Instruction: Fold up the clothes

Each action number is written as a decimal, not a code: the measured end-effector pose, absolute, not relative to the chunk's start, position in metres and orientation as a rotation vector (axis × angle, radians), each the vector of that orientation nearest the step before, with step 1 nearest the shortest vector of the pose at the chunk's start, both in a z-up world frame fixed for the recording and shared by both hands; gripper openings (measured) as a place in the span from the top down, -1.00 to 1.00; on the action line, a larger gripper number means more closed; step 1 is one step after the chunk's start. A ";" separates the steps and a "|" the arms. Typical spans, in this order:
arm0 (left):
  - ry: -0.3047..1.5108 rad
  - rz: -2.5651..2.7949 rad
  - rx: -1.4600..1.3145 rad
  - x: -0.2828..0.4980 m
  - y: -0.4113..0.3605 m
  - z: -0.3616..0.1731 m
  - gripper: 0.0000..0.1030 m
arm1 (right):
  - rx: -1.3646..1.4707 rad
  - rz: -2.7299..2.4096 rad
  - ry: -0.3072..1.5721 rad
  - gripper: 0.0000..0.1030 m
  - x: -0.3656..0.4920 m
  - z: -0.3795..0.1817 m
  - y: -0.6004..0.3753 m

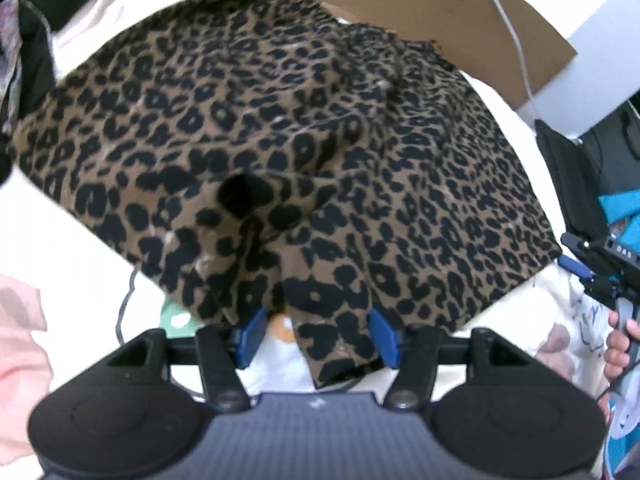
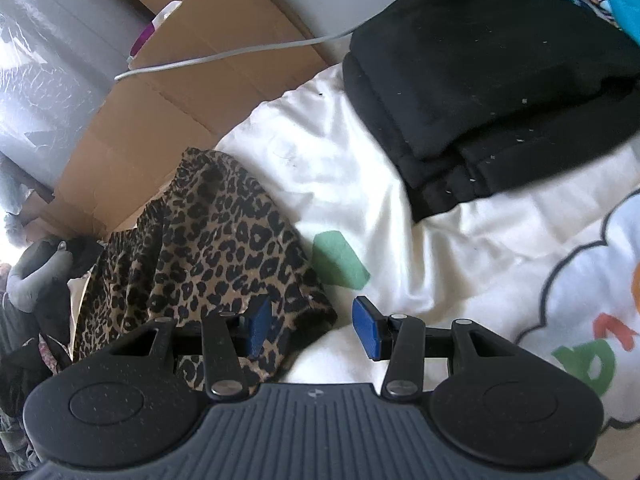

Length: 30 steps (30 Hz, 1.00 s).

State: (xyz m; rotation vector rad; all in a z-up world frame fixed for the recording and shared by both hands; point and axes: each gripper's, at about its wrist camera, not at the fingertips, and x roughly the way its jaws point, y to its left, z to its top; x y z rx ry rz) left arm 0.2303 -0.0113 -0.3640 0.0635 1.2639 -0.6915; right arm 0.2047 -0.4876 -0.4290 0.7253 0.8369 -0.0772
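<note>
A leopard-print garment (image 1: 288,136) lies spread on the white printed bedsheet (image 1: 60,232), filling most of the left wrist view. My left gripper (image 1: 318,334) is open, with the garment's near corner lying between its blue pads (image 1: 252,334). In the right wrist view the garment (image 2: 200,248) lies bunched at the left. My right gripper (image 2: 312,328) is open, with its left pad (image 2: 258,326) over the garment's edge and its right pad over bare sheet. The right gripper also shows at the right edge of the left wrist view (image 1: 600,264), held by a hand.
A folded black garment (image 2: 480,80) lies on the sheet (image 2: 360,184) at the upper right. Flattened cardboard (image 2: 180,92) and a grey cable (image 2: 240,54) lie behind the bed. Pink cloth (image 1: 20,360) is at the left, dark clothes (image 1: 32,40) at the upper left.
</note>
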 end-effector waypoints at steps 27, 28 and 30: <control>1.412 -0.935 -0.272 0.214 -0.024 -0.367 0.94 | 0.834 -0.106 0.760 0.97 0.225 -0.407 -0.515; 1.413 -0.944 -0.278 0.213 -0.025 -0.368 0.94 | 0.823 -0.104 0.755 0.97 0.227 -0.403 -0.516; 1.414 -0.959 -0.296 0.212 -0.030 -0.369 0.94 | 0.800 -0.101 0.747 0.97 0.231 -0.397 -0.517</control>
